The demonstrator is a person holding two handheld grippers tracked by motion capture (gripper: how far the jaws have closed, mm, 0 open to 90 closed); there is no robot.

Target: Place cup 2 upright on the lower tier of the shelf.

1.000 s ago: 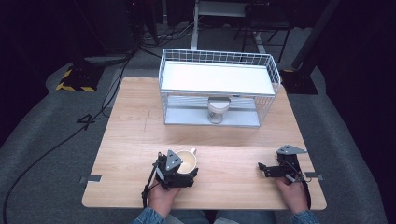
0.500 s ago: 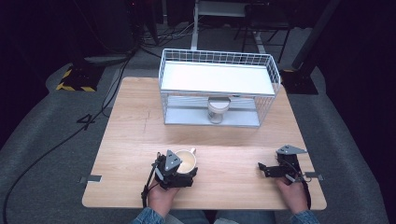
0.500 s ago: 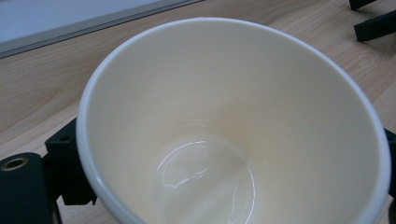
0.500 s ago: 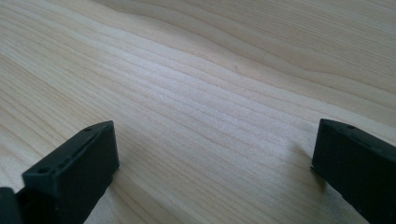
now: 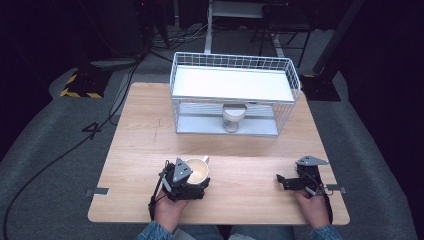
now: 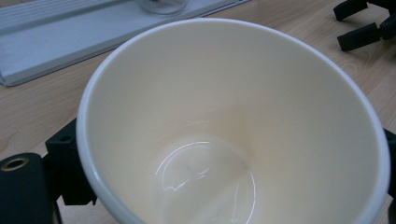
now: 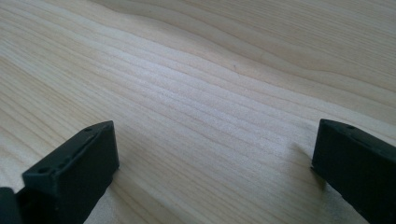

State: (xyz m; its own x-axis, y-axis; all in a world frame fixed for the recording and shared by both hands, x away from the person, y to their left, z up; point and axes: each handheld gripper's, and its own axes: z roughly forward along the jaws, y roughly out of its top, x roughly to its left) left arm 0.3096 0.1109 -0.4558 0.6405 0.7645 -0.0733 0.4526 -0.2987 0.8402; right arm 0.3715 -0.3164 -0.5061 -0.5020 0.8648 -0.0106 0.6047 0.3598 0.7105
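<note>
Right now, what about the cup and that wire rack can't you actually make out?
- Cup base and outer wall: left gripper view, cut off by the bottom edge.
- Left gripper jaws' grip: high view, hidden under its own body.
- Jar in the wire rack: high view, too small to identify contents; upper shelf covers its top.

Plenty of bare counter (image 5: pixel 250 150) between the front edge and the wire rack (image 5: pixel 235 95) at the back, so that whole middle strip is open to pass through. The rack itself blocks the far side, and a jar (image 5: pixel 233 117) sits in its lower shelf opening. Left hand-held gripper (image 5: pixel 192 182) with its cup (image 5: pixel 197 170) takes up the near left; right hand-held gripper (image 5: pixel 285 181) has open wood ahead.
</note>
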